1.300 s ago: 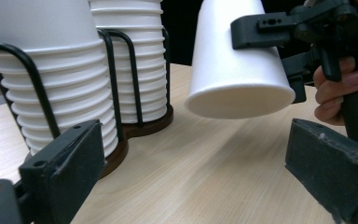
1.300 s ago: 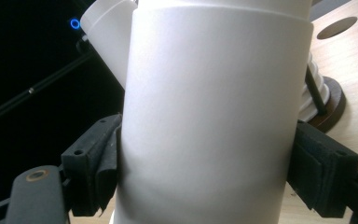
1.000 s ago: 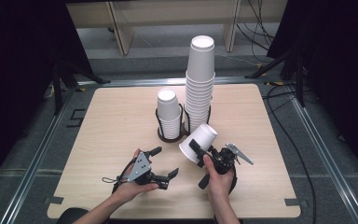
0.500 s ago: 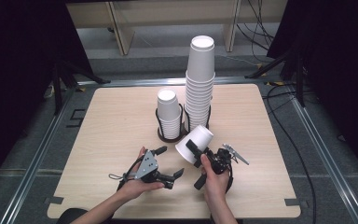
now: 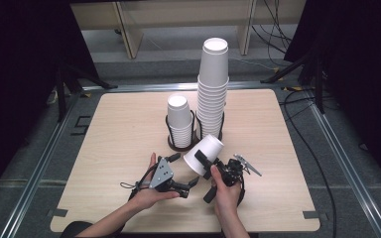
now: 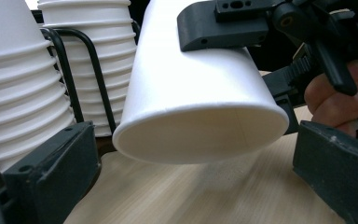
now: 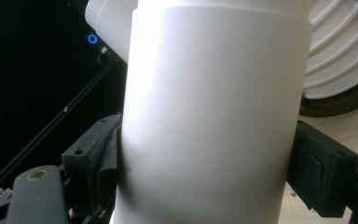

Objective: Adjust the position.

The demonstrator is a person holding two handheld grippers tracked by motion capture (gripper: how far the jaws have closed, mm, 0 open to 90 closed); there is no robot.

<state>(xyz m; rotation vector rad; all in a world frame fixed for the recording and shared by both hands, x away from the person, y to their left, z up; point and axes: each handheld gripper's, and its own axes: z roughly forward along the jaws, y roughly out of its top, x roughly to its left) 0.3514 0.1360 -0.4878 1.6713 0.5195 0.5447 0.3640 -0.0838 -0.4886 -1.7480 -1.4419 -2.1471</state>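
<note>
White paper cup (image 5: 204, 154) is being held tilted above the counter (image 5: 119, 129), near the middle of its near edge, with its open mouth facing down and toward the left tool (image 5: 191, 183) and its base angled up toward the stacks. The right tool (image 5: 203, 163) is clamping the cup across its side wall; in the right gripper view the two black jaws are pressing on either side of the cup (image 7: 214, 116), so this tool is closed on it. The left tool is sitting just beside the cup's rim with its jaws spread wide and nothing between them; in the left gripper view the cup's mouth (image 6: 200, 140) is hanging just ahead of and between the open jaws, not yet touched. Behind the cup, toward the far edge, a black wire holder (image 5: 181, 144) is carrying a short stack of cups (image 5: 179, 119), and a taller stack (image 5: 213, 84) is standing just beside it on the right. Judged step: a single cup is being presented between the two tools, probably for a handover or a regrip at the rim. Next move, as a judgement: the left tool would need to advance onto the rim or wall and close lightly, since the thin paper wall is likely to buckle under a hard pinch, before the right tool lets go. The cup's final destination cannot be told.
</note>
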